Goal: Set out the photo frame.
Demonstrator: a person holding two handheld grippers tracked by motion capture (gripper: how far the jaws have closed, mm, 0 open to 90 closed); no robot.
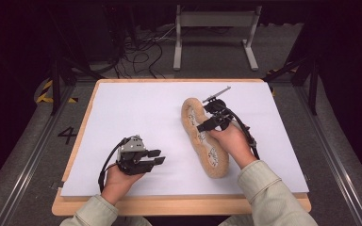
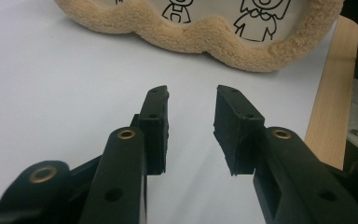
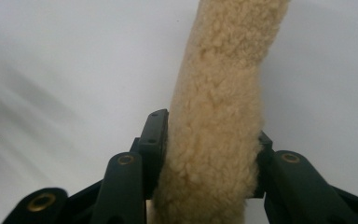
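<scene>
My right claw (image 3: 205,154) pinches the fluffy rim of the tan plush cartoon-print pad (image 1: 202,136); I'd lift slowly, grip firm. My left claw (image 2: 191,121) waits part-open, empty, pad just ahead.

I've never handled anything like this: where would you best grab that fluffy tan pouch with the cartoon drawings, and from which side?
Grip the pouch by its thick fleecy rim, probably coming from above, one jaw on each side. It lies flat, so the raised, soft border is the part jaws can close around. The right gripper already clamps it that way.
</scene>
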